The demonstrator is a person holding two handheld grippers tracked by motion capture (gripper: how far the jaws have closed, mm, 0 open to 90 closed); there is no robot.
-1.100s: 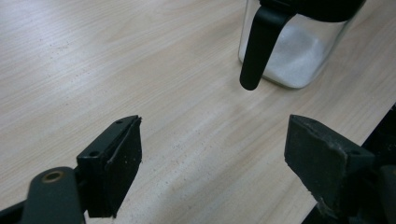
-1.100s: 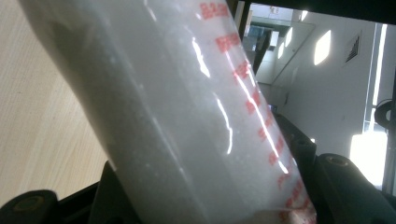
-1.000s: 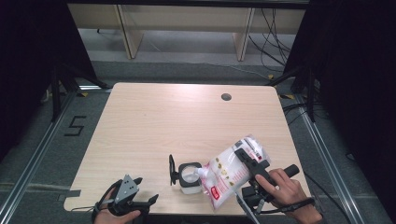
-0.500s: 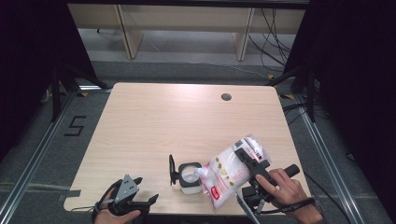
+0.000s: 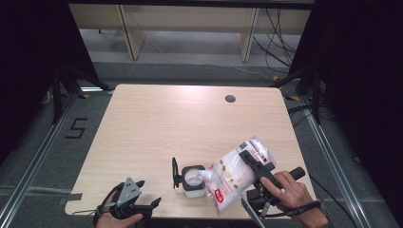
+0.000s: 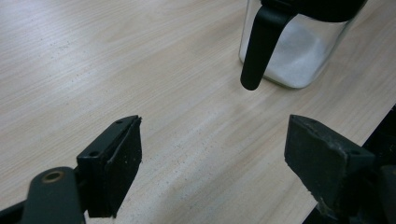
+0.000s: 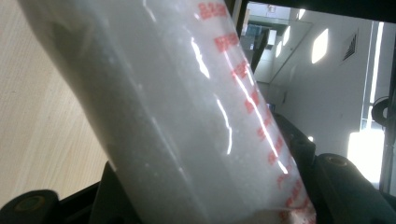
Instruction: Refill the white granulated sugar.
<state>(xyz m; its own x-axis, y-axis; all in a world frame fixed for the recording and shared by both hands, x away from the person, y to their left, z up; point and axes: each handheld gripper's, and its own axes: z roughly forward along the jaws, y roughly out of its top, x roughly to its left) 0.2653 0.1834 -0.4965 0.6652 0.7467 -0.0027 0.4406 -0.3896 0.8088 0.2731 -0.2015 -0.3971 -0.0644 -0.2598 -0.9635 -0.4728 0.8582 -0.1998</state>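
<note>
Resting near the table's (image 5: 142, 118) front left corner, the left gripper (image 5: 142, 209) lies low in the person's left hand (image 5: 111, 219), its jaws spread wide with bare wood between them in the left gripper view. Its pads (image 6: 119, 163) touch nothing. Just to its right stands the glass jar (image 5: 192, 179), lid (image 5: 175, 173) flipped open on the left side, white grains already covering its floor. Above it tilts the plastic bag (image 5: 235, 176), its cut corner dipped at the jar's mouth, and the right gripper (image 5: 254, 164) grasps the bag's upper body, jaws pressed on both sides of it in the right gripper view.

The likely trouble is spillage: if the bag tips further or its soft corner slips off the rim, grains would scatter over the wood. The jar stands unheld, so a push from the bag's weight could slide or topple it. The smooth film might also creep through the jaws, dropping the spout.

As for room, the jar and bag sit close to the near edge, and the left gripper sits closer still, so anything pushed toward the person has little margin. Farther back the tabletop lies broad and bare up to a cable hole (image 5: 230, 99) near the far right.
</note>
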